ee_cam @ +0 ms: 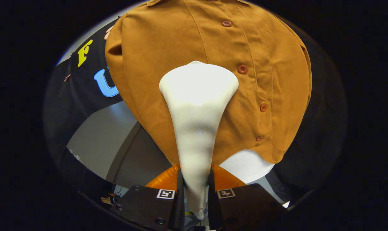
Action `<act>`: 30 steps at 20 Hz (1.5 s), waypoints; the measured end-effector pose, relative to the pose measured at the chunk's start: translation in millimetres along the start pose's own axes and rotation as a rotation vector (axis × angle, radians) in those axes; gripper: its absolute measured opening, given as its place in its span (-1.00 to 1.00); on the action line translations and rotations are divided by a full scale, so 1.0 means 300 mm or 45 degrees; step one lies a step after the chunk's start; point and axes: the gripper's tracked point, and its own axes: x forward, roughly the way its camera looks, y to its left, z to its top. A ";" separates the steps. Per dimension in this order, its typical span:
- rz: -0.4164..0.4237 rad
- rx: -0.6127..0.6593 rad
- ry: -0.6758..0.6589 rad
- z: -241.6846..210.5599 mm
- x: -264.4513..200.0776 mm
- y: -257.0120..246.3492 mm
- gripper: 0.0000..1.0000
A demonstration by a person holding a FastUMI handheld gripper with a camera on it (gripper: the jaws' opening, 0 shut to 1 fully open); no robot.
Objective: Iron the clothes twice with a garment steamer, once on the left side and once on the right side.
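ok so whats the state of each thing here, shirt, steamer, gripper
shirt: hanging, buttoned up, a white form showing below its hem
steamer: held between the fingers, wide head up against the shirt front beside the button row
gripper: shut on the steamer's narrow handle

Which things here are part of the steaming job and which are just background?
Part of the job:
gripper, shut on the steamer
steamer, its head against the shirt
shirt, hanging just ahead, steamer left of the button row

Just background:
white form under the shirt hem
grey panel behind
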 end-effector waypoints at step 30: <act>-0.167 -0.008 -0.493 0.621 -0.441 -0.242 -0.35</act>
